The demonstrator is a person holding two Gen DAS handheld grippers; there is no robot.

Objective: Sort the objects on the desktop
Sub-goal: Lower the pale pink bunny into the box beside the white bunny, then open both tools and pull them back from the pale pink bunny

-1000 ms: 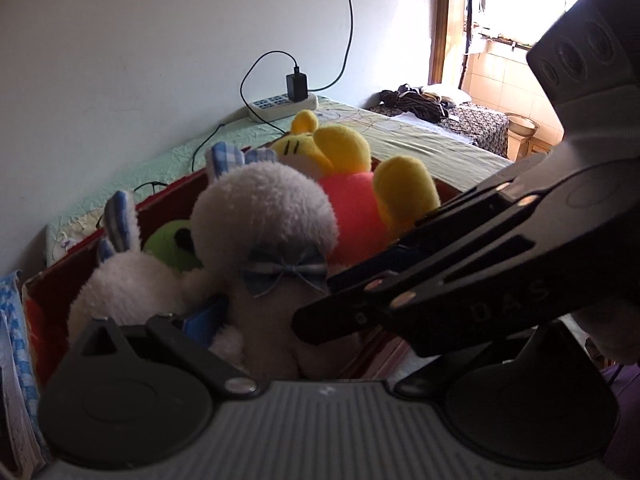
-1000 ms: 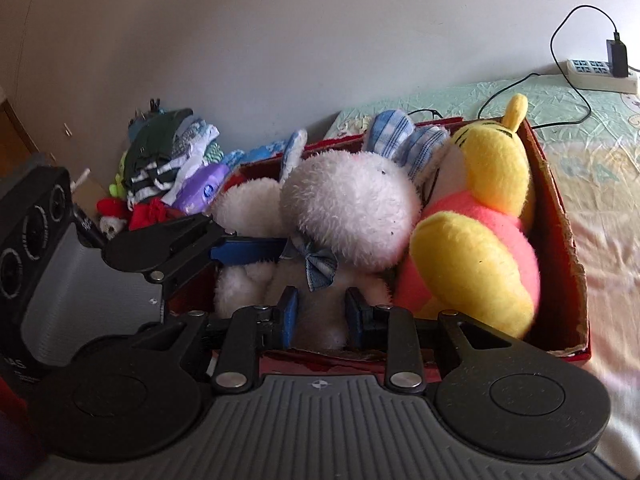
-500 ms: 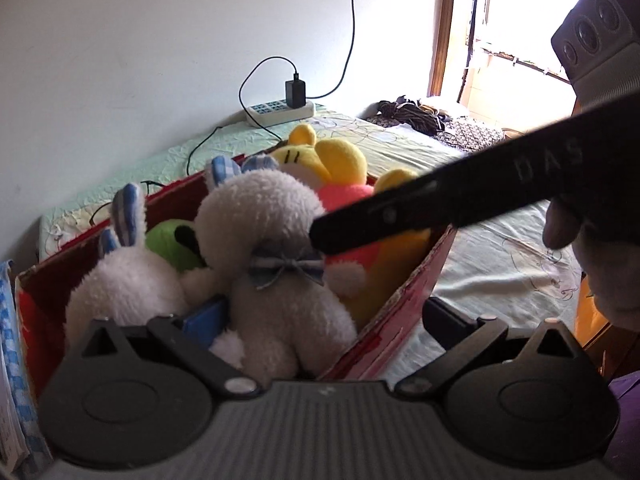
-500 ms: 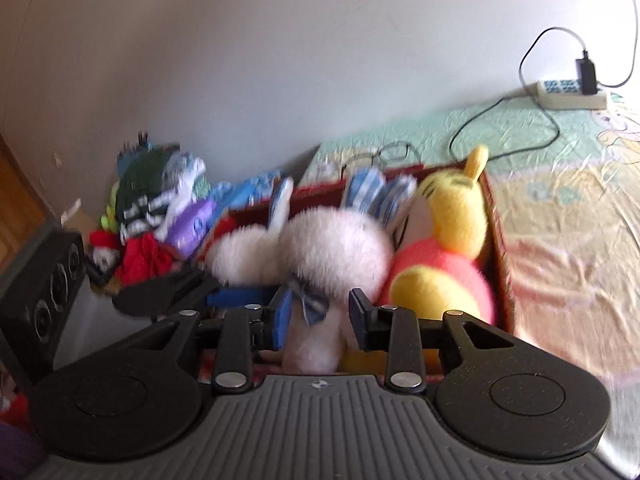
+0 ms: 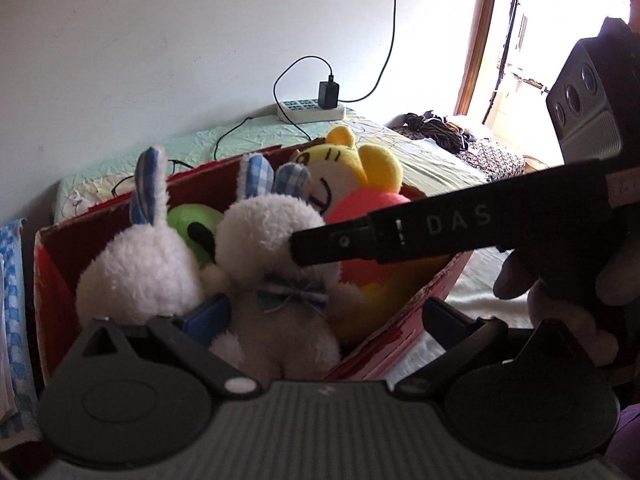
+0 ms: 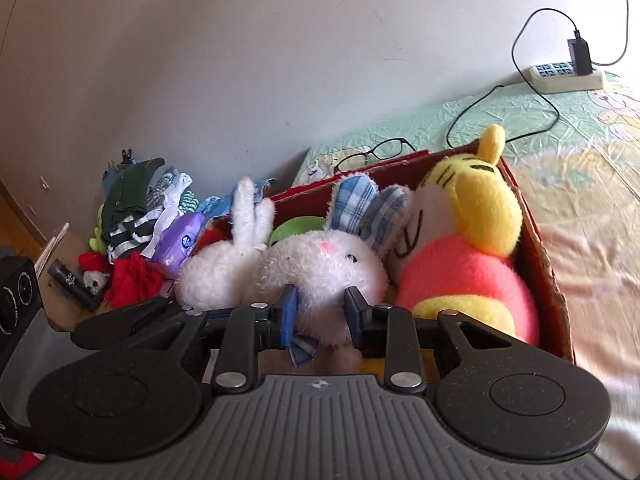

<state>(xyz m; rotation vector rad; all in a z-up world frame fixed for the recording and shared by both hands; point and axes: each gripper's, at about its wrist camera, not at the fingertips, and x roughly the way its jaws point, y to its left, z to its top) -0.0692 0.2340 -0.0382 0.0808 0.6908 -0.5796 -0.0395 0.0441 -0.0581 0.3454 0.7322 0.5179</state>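
A crinkled sheet covers the bed [image 6: 580,184], which carries a red cardboard box [image 6: 540,256] packed with plush toys. The fluffy white rabbit [image 6: 324,264] sits inside, the right gripper [image 6: 320,316] clamped around its neck; the left gripper [image 5: 320,320] stands wide apart.

A bed [image 6: 580,208] with a pale green and yellow cartoon-print sheet carries everything here, set against a plain white wall. Directly on it sits a red cardboard box [image 6: 548,280] near the bed's left end, filled with plush toys. Just behind the box lies a pair of black-framed glasses [image 6: 374,152]. Farther back by the wall rests a white power strip [image 6: 566,76] with a black charger plugged in, its black cable [image 6: 500,100] trailing across the sheet. At the far end lies a dark patterned cloth [image 5: 480,148].
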